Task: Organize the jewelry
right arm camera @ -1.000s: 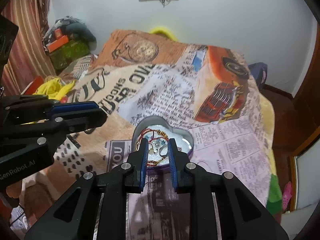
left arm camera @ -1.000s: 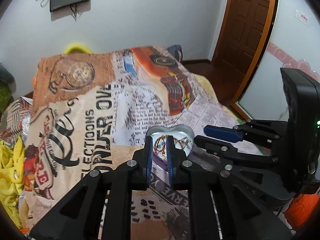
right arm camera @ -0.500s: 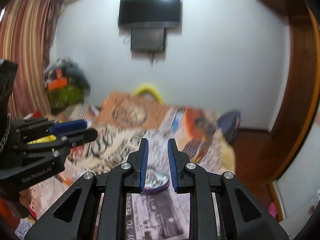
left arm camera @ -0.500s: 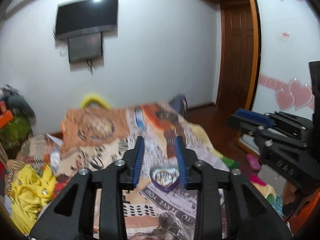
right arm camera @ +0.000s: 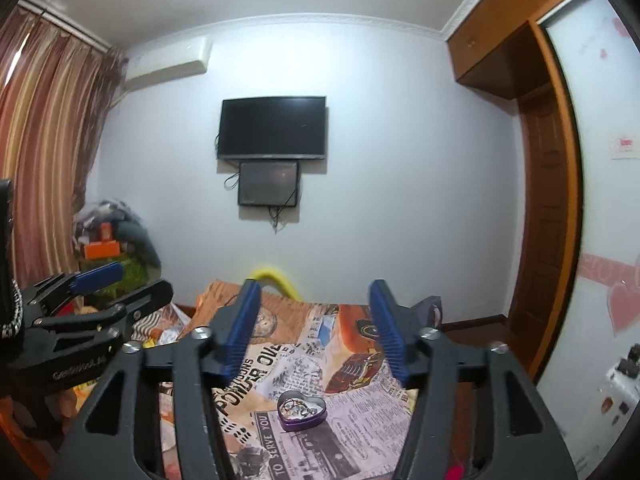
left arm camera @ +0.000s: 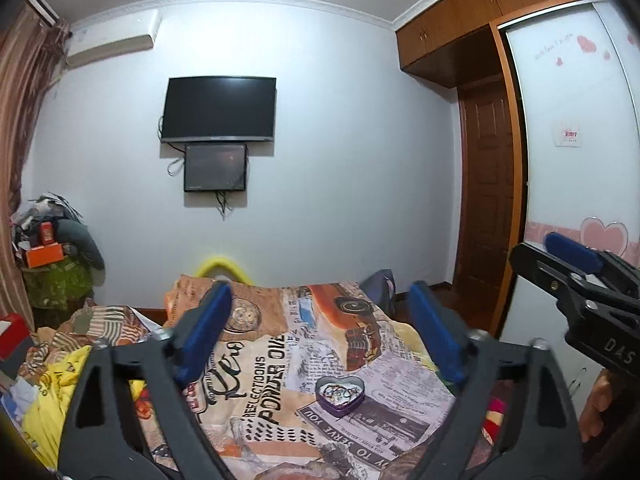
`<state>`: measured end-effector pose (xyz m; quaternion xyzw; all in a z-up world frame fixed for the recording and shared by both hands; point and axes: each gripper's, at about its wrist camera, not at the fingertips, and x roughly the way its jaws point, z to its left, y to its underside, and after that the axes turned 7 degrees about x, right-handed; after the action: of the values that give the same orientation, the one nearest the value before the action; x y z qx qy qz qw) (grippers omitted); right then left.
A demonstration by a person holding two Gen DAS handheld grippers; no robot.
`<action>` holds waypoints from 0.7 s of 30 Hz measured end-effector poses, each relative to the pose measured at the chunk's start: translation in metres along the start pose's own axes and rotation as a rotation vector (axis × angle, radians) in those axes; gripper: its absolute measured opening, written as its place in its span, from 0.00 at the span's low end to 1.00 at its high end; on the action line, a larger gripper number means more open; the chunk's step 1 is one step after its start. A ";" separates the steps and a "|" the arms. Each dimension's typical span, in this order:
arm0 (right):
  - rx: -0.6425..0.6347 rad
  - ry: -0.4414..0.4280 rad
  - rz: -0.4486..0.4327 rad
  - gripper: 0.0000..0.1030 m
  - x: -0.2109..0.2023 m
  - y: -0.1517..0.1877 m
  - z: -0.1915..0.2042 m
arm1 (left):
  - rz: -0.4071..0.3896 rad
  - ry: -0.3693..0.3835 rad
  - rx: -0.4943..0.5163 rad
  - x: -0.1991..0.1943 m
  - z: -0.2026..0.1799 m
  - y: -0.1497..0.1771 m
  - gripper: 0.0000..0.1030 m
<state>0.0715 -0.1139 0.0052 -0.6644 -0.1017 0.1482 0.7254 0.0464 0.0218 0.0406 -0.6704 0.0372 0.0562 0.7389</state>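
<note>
A: Where does the heart-shaped tin (left arm camera: pixel 340 394) sit?
B: On the bed's printed blanket (left arm camera: pixel 256 364), open side up, with jewelry (left arm camera: pixel 339 391) piled inside. In the left view its point faces the near edge and its lobes face the wall with the television (left arm camera: pixel 218 109).
A: And the tongs?
B: The left tongs (left arm camera: pixel 320 340) are spread wide and hold nothing; the tin lies well below them. The right tongs (right arm camera: pixel 314 328) gape the same, empty, above the tin (right arm camera: pixel 302 410)
</note>
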 end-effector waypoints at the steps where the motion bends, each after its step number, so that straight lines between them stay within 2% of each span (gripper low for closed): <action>1: 0.004 0.007 -0.004 0.68 0.000 0.001 0.001 | -0.005 -0.008 -0.001 -0.003 0.000 0.001 0.93; 2: 0.008 0.020 -0.012 0.80 -0.002 0.002 0.001 | -0.009 -0.012 -0.002 -0.006 0.001 0.002 0.96; 5: 0.018 0.059 -0.044 0.97 -0.005 0.005 0.004 | -0.013 -0.023 -0.009 -0.013 0.000 0.006 0.98; 6: 0.018 0.069 -0.048 0.98 -0.006 0.006 0.006 | -0.012 -0.021 -0.011 -0.016 0.001 0.007 0.98; 21: 0.014 0.098 -0.020 1.00 -0.021 0.013 0.000 | 0.000 -0.023 -0.003 -0.022 -0.002 0.012 0.99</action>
<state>0.0511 -0.1201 -0.0069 -0.6649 -0.0718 0.1092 0.7354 0.0235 0.0201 0.0315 -0.6707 0.0287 0.0638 0.7384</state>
